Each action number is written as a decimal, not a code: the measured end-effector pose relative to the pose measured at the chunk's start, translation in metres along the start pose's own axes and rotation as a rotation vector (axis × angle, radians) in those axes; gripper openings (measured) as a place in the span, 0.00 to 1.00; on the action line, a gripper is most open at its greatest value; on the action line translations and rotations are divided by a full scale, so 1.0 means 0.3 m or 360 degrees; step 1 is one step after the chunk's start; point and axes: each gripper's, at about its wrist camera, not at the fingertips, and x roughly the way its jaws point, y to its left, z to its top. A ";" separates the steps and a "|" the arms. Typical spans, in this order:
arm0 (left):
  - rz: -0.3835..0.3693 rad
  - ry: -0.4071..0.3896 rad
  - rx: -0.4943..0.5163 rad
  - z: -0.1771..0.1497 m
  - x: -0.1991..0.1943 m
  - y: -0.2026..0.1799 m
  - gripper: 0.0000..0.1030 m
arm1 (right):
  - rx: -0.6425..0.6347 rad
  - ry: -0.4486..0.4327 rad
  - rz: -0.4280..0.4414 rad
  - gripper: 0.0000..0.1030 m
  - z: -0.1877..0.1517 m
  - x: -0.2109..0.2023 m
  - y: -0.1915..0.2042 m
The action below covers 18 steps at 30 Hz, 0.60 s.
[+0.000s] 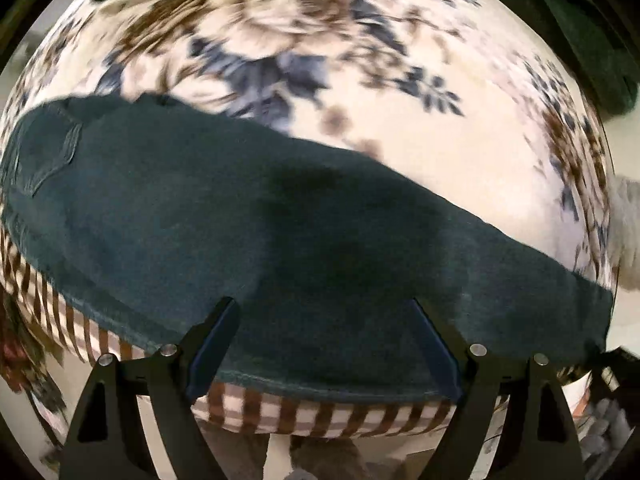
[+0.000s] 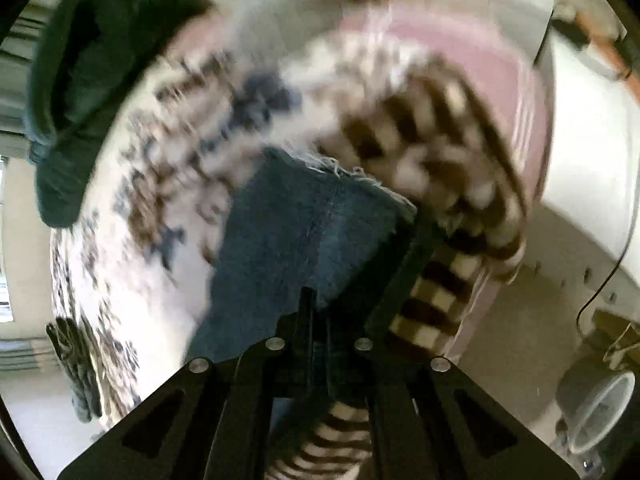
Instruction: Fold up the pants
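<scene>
Left gripper [image 1: 324,320] points straight down over the pants [image 1: 240,216], jaws spread wide, nothing between the pads; fingertips hover above the near hem, contact not clear. Pants are dark teal, lying flat as a long band across the bed, running from far left to near right in the left wrist view, a sewn pocket [image 1: 52,152] showing at the left end. Under them is a floral blanket [image 1: 440,152], cream with brown and blue flowers, with a brown-and-white checked border [image 1: 312,416] along the near edge. Right gripper [image 2: 308,300] is clenched on a piece of blue fabric, frayed at its far edge [image 2: 332,168]; this looks like the pants' leg end, colour reads bluer in this view. That fabric is lifted off the blanket, the checked border just to its right. A second dark green cloth [image 2: 80,92] sits bunched at the far left of the bed. Right view is heavily blurred, fine detail unreadable.
</scene>
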 end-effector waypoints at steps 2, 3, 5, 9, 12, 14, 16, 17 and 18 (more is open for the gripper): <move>-0.0010 -0.0021 -0.0058 0.003 -0.020 0.060 0.83 | -0.0010 -0.0027 -0.0007 0.25 -0.027 -0.024 0.009; -0.0028 -0.0039 -0.0098 0.006 -0.037 0.106 0.83 | -0.0018 -0.0054 -0.0007 0.42 -0.048 -0.037 0.015; -0.0047 -0.0058 -0.0166 0.013 -0.069 0.200 0.83 | -0.0041 -0.0080 -0.0007 0.49 -0.120 -0.074 0.056; -0.0075 -0.0054 -0.0364 0.056 -0.124 0.470 0.83 | -0.0137 0.0146 0.0075 0.49 -0.368 -0.028 0.224; 0.0020 -0.0047 -0.0503 0.077 -0.146 0.680 0.82 | -0.0234 0.0402 0.0139 0.49 -0.557 0.090 0.356; 0.0052 -0.0071 -0.0593 0.105 -0.155 0.821 0.81 | -0.0252 0.0553 0.0147 0.49 -0.687 0.202 0.428; 0.0056 -0.0091 -0.0681 0.141 -0.153 0.950 0.81 | -0.0239 0.0614 0.0117 0.49 -0.768 0.286 0.465; 0.0046 -0.0099 -0.0716 0.156 -0.147 0.996 0.81 | -0.0195 0.0631 0.0119 0.49 -0.807 0.330 0.478; 0.0023 -0.0110 -0.0761 0.181 -0.132 1.052 0.81 | -0.0175 0.0648 0.0116 0.49 -0.824 0.363 0.488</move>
